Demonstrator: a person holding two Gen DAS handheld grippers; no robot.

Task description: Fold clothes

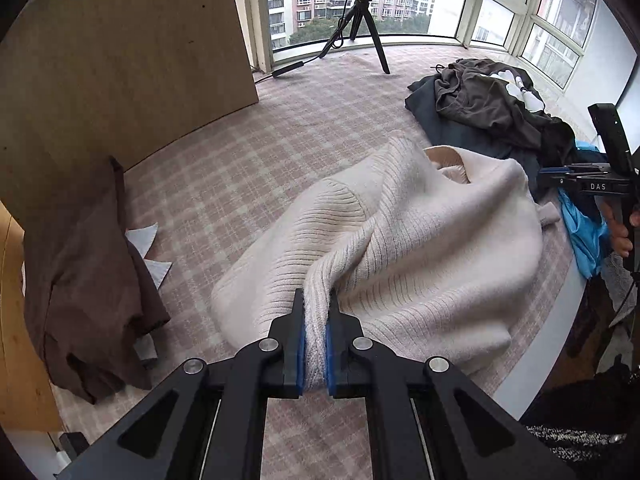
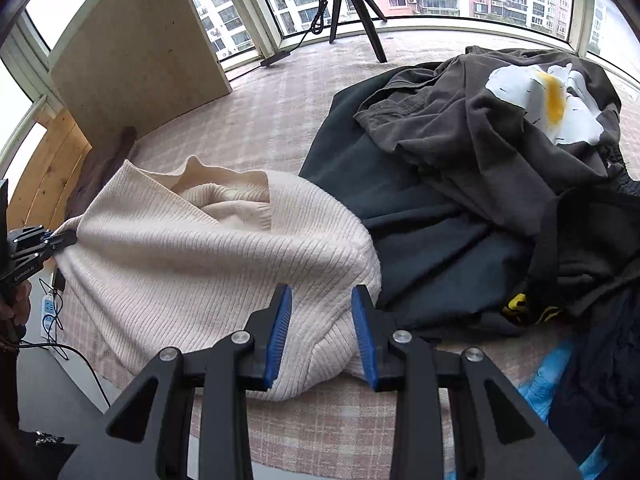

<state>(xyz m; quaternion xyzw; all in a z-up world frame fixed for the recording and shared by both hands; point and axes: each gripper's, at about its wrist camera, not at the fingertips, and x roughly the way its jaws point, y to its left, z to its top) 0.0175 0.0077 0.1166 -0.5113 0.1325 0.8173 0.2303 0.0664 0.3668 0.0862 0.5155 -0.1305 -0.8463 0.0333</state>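
A cream ribbed sweater (image 1: 420,240) lies crumpled on the checked tablecloth (image 1: 224,184). My left gripper (image 1: 316,300) is shut on a raised fold of its near edge, the knit squeezed between the blue pads (image 1: 299,356). From the right wrist view, the left gripper (image 2: 60,240) pinches the sweater (image 2: 200,260) at its left edge. My right gripper (image 2: 322,294) stands open over the sweater's near right corner. Knit lies between its blue pads (image 2: 280,328), which do not press on it. In the left wrist view the right gripper (image 1: 550,171) shows at the far right, held by a hand.
A brown garment (image 1: 88,272) lies at the left beside a wooden board (image 1: 120,60). A pile of dark clothes (image 2: 500,160) sits right of the sweater, with blue cloth (image 1: 584,232) at the table's right edge. A tripod (image 1: 360,20) stands by the window. A power strip (image 2: 48,308) lies on the floor.
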